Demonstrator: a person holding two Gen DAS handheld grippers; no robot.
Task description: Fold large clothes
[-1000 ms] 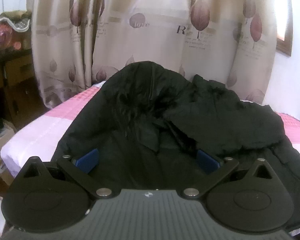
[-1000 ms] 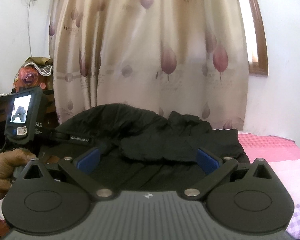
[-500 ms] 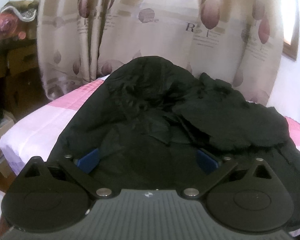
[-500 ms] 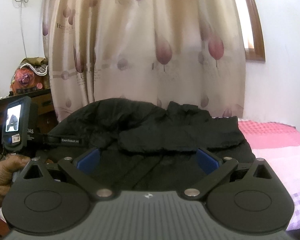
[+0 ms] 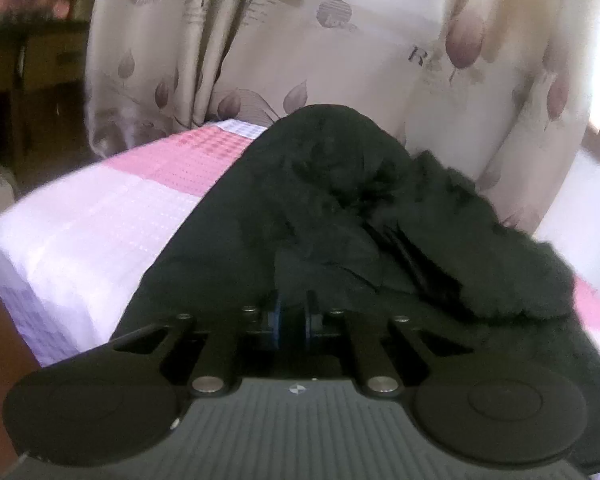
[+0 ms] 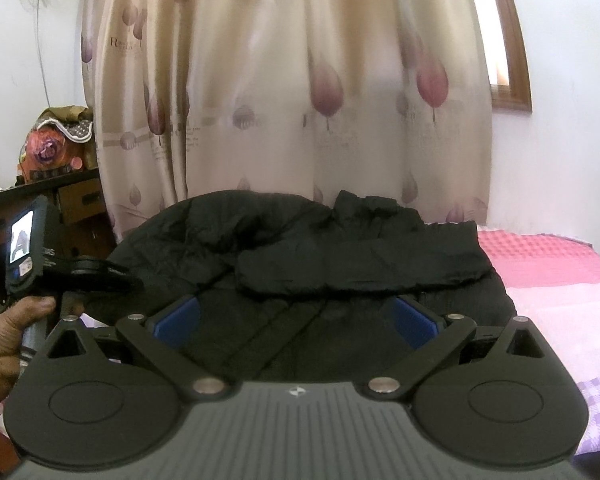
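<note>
A large black jacket (image 5: 340, 208) lies spread on the bed, its sleeve folded across the body; it also shows in the right wrist view (image 6: 340, 248). My left gripper (image 5: 294, 316) has its blue pads closed together on the jacket's fabric at the near left edge. My right gripper (image 6: 296, 316) is open, its blue pads wide apart, just above the jacket's near hem and holding nothing. The left gripper's body and the hand holding it show at the left of the right wrist view (image 6: 72, 272).
The bed has a pink and white checked cover (image 5: 100, 220), also seen on the right (image 6: 548, 280). A leaf-patterned curtain (image 6: 300, 100) hangs behind the bed. A dark wooden desk with items (image 6: 60, 184) stands at the left. A window frame (image 6: 508, 60) is at the right.
My left gripper has moved forward and down to the jacket's edge and shut on the fabric. My right gripper has stayed open, drifting slightly closer to the jacket.
</note>
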